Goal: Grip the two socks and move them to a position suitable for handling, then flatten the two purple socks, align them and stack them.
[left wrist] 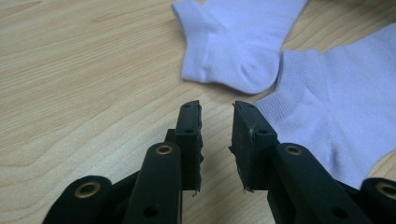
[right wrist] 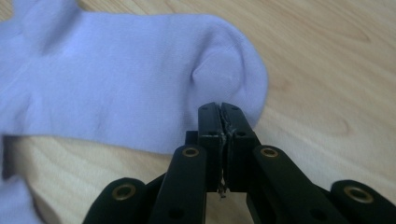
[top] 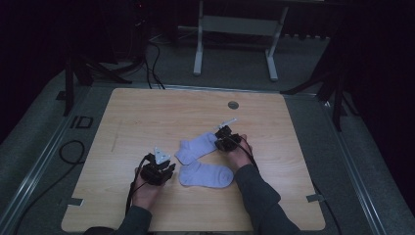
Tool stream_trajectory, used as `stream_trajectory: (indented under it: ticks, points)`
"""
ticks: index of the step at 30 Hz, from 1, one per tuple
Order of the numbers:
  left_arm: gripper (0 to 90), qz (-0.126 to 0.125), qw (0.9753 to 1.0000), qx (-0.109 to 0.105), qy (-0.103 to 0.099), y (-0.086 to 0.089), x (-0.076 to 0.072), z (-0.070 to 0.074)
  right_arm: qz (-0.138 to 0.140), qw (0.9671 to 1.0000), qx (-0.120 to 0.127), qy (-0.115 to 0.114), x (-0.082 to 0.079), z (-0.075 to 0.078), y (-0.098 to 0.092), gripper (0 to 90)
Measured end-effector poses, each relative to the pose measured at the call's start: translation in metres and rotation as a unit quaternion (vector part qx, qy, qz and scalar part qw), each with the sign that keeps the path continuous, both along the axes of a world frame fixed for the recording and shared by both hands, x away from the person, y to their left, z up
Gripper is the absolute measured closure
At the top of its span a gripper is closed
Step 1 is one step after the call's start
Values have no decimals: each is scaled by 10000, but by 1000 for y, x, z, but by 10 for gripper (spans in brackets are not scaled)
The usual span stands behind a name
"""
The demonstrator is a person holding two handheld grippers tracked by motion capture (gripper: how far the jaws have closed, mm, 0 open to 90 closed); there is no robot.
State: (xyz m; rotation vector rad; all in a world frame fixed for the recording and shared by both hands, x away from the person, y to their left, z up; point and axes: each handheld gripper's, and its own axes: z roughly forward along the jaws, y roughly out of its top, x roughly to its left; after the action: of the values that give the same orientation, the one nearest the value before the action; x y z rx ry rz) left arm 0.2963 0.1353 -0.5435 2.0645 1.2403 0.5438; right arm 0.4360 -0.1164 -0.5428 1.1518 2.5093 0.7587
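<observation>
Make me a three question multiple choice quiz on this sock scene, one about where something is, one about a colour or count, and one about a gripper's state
1. Where does the upper sock lie relative to the lower sock?
A. farther from the person
B. nearer the person
C. off the table

2. How many socks lie on the table?
A. one
B. two
C. four

3. What state is the right gripper in?
A. wide open above the table
B. shut on the upper sock
C. lying unheld on the table

Answers:
1 A, the high view shows it higher up the table.
2 B, two pale lilac socks show.
3 B, its jaws meet on the sock's edge, while the left gripper is open.
</observation>
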Motion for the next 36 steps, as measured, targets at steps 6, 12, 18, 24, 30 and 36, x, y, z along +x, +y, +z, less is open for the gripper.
stream_trajectory:
  ticks: [6,12,18,24,30,36]
  points:
    - [726,-11,10000,5,13,-1,0,-1,-220,9997,83,-32,-12,-1,-17,871]
    - [723,-38,10000,37,37,-1,0,-1,-337,9993,134,2,-18,-1,-33,870]
    - [723,-25,10000,20,39,-2,0,-2,-402,9989,241,1,-28,-2,-43,860]
    - [721,-16,10000,22,31,-1,0,-2,-403,9987,319,32,-43,-3,-51,845]
    - [720,-39,10000,32,44,-2,-1,-2,-281,9990,321,104,-56,-2,-53,826]
    - [720,-52,10000,41,44,-3,-2,-2,-50,9990,373,235,-67,1,-54,793]
